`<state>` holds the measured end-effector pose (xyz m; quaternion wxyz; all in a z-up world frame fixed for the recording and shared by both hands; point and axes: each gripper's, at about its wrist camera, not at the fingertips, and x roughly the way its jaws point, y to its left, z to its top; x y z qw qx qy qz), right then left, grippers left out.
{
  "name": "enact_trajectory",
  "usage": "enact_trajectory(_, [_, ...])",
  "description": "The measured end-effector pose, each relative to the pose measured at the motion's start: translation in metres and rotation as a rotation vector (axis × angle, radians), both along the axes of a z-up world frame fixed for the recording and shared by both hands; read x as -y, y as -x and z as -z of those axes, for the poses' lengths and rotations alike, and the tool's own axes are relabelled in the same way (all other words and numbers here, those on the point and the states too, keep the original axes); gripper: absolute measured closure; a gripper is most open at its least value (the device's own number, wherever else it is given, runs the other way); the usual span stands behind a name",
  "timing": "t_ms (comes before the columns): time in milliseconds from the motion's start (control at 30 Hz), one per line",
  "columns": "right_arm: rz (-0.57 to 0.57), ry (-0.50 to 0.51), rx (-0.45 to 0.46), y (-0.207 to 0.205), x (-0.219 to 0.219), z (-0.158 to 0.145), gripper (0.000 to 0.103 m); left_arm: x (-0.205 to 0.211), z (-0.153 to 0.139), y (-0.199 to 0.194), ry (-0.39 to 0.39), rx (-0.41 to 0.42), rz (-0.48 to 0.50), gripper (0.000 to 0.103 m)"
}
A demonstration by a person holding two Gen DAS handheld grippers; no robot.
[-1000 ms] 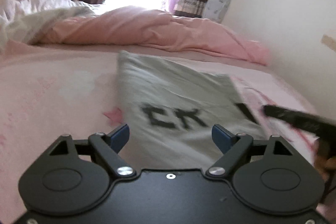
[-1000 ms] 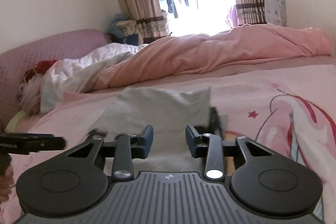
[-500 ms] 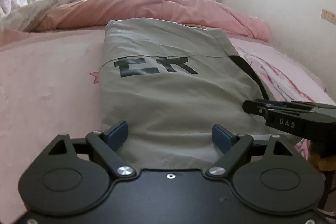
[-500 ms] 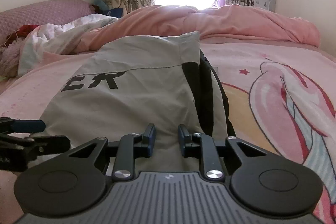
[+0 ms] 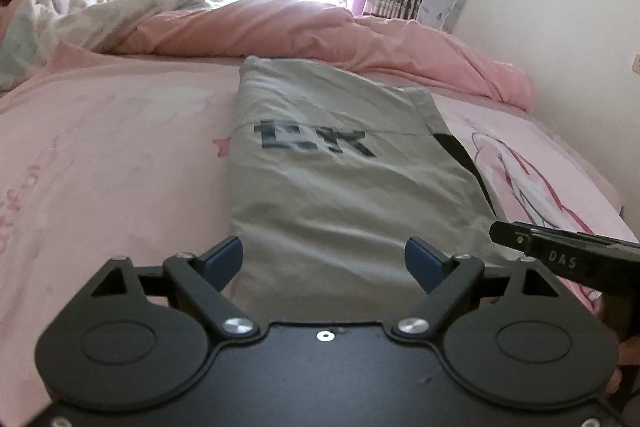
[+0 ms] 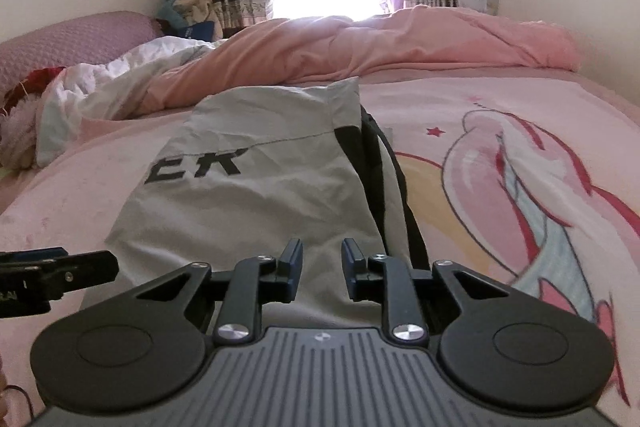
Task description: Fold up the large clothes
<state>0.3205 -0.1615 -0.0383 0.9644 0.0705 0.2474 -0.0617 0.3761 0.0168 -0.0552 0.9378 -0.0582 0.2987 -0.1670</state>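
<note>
A grey garment [image 5: 340, 187] with black letters lies folded lengthwise on the pink bed; it also shows in the right wrist view [image 6: 256, 195], with a black part along its right edge. My left gripper [image 5: 323, 259] is wide open, empty, just above the garment's near end. My right gripper [image 6: 321, 259] stands a little apart, nothing between the pads, over the near right part of the garment. Each gripper shows at the edge of the other's view.
A bunched pink duvet [image 5: 320, 39] and a white quilt [image 6: 120, 83] lie across the far side of the bed. A pink sheet [image 6: 520, 179] with a cartoon print spreads to the right. Walls and a curtained window stand beyond.
The garment has been laid down flat on the bed. Both grippers have drawn back slightly toward its near end, and the right gripper's jaws have opened a little.
</note>
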Motion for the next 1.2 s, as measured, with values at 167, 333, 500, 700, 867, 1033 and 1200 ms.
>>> enact_trajectory(167, [0.001,-0.007,-0.050,-0.006,0.001,0.015,0.075,0.002,0.022,-0.006,0.023,-0.098,0.004,0.017])
enact_trajectory(333, [0.002,-0.035,-0.074,-0.011,0.006,0.028,0.075,0.003,0.034,-0.011,-0.034,-0.097,-0.036,0.016])
enact_trajectory(500, [0.000,-0.029,-0.069,-0.013,0.005,0.033,0.075,-0.010,0.048,-0.021,0.041,-0.170,-0.043,0.013])
enact_trajectory(700, [0.002,-0.016,-0.062,-0.011,0.004,0.035,0.075,-0.005,0.049,-0.018,0.001,-0.149,-0.036,0.012])
enact_trajectory(867, [0.022,-0.010,-0.075,-0.004,0.002,0.024,0.070,-0.006,0.030,-0.014,-0.013,-0.154,-0.042,0.017])
enact_trajectory(1033, [0.012,-0.033,-0.016,0.041,-0.004,-0.006,0.041,-0.005,-0.022,0.038,-0.029,-0.041,0.002,0.000])
enact_trajectory(1200, [0.030,0.010,0.019,0.102,-0.019,-0.034,0.028,-0.003,-0.052,0.096,-0.095,0.010,-0.017,0.000])
